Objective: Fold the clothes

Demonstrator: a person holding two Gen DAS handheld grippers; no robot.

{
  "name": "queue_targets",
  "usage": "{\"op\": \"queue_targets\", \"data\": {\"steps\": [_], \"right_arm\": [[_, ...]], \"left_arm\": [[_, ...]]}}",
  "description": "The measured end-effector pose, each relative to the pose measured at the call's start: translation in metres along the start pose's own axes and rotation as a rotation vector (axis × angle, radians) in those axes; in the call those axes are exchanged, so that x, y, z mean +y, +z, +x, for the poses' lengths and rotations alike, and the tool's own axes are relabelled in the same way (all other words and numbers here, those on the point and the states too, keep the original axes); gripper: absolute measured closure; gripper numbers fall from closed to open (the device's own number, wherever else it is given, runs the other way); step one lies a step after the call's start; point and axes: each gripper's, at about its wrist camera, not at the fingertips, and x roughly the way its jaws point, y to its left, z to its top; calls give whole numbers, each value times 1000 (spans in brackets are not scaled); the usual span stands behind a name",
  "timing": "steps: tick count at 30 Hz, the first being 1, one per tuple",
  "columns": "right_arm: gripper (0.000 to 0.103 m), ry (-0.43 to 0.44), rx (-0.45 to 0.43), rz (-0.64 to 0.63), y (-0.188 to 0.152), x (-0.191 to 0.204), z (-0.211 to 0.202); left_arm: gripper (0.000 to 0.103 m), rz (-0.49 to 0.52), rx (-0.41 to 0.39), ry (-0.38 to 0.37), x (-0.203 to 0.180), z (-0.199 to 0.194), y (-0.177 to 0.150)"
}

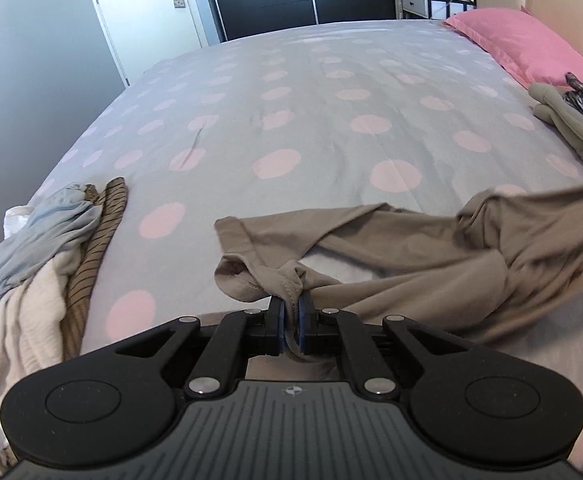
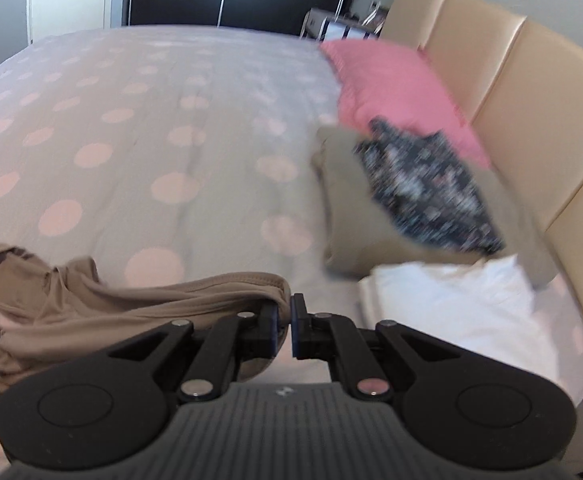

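Observation:
A tan garment [image 1: 419, 248] hangs stretched between my two grippers, just above the dotted bedspread [image 1: 291, 120]. My left gripper [image 1: 290, 304] is shut on a bunched hem of it, and cloth runs down between the blue pads. In the right wrist view the same tan garment [image 2: 91, 304] trails off to the left. My right gripper [image 2: 285, 312] is shut on its edge, which passes between the fingertips. The far part of the garment sags toward the bed.
A pile of unfolded clothes [image 1: 39, 264] lies at the bed's left edge. A pink pillow [image 2: 395, 92] leans on the beige headboard [image 2: 511, 92]. An olive garment [image 2: 343, 200], a dark floral one [image 2: 423, 192] and a white one [image 2: 451, 300] lie near it.

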Motion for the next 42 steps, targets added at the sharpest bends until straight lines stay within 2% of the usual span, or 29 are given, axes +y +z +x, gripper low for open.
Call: {"op": "queue_targets", "data": {"steps": [4, 7, 13, 16, 18, 20, 24, 25, 32, 37, 42], "right_arm": [[96, -11, -65, 5, 15, -16, -24], [96, 14, -76, -14, 13, -6, -26], [96, 77, -41, -74, -14, 40, 2], [96, 102, 1, -114, -25, 55, 15], [96, 114, 19, -143, -28, 59, 19], [96, 116, 30, -152, -30, 60, 21], [96, 118, 71, -132, -36, 54, 28], [96, 120, 83, -123, -38, 52, 29], [96, 126, 112, -96, -44, 45, 32], [95, 139, 109, -122, -45, 51, 32], [95, 149, 113, -130, -45, 54, 34]], "left_arm": [[99, 25, 64, -42, 13, -16, -22], [99, 82, 131, -17, 13, -9, -43], [99, 195, 259, 21, 10, 12, -82], [97, 210, 305, -2, 9, 20, -94], [96, 210, 300, -19, 7, 18, -96], [89, 216, 286, -23, 6, 14, -93], [64, 250, 251, -25, -2, 3, -87], [61, 262, 243, -29, -4, 1, -85], [58, 290, 145, -105, -17, -10, -67], [53, 321, 108, -120, -30, -3, -52], [49, 309, 89, -150, -39, 9, -42]]}}
